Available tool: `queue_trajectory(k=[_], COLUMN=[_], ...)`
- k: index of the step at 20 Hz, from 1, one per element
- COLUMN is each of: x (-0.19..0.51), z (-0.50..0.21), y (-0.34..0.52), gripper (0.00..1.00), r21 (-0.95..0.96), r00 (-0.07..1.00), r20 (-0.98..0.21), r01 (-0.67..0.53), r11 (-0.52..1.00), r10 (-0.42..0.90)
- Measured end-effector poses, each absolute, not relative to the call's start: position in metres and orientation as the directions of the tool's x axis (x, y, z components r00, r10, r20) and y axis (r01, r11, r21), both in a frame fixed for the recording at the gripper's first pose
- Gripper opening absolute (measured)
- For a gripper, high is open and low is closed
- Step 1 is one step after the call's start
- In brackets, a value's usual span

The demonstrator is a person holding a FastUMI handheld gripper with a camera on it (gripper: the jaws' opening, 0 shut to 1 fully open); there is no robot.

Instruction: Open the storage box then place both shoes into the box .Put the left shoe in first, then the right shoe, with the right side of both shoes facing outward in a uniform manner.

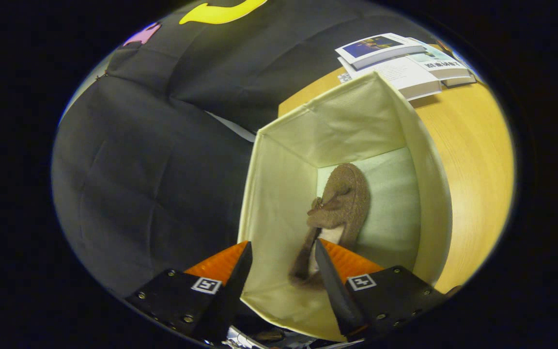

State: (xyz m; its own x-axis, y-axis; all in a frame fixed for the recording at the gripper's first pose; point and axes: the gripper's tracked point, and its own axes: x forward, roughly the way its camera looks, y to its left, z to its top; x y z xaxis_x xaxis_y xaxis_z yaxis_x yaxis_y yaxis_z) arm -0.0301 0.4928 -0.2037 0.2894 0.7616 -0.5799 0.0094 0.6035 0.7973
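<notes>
A wooden table (472, 160) is seen running from twelve to five o'clock of the box, its pale grain bare beside the fabric wall. At the table's edge, the dark cloth wall (153, 160) of the booth is hung, at nine o'clock of the box.

An open cream fabric box (284, 194) is stood on the table, just ahead of the fingers and viewed from above, its four walls upright and its light floor exposed. Its near rim is crossed by the fingers.

A stack of books (400, 60) is laid on the table beyond the box, at about one o'clock of it, close to its far corner.

One brown fuzzy shoe (339, 208) is lodged inside the box, propped on its side toward the left wall, its toe pointed to twelve o'clock and its heel toward six, its opening turned to nine o'clock. The heel is partly hidden behind the right finger.

The gripper (279, 254) is held over the near rim with its fingers spread apart; nothing is clamped between them, and the shoe's heel is seen just beside the right fingertip, whether touching cannot be told.
</notes>
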Motion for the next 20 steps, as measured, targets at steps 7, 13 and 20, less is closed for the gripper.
queue_trajectory(k=[7,13,20], x=[-0.011,0.0,0.004], z=[-0.156,-0.163,-0.194], y=[0.398,0.29,0.161], gripper=[0.94,0.95,0.95], r21=[0.742,0.622,0.49], r00=[0.405,0.496,0.572], r20=[-0.544,-0.6,-0.683], r01=[-0.175,-0.205,-0.101], r11=[0.647,0.756,0.866], r10=[0.735,0.628,0.454])
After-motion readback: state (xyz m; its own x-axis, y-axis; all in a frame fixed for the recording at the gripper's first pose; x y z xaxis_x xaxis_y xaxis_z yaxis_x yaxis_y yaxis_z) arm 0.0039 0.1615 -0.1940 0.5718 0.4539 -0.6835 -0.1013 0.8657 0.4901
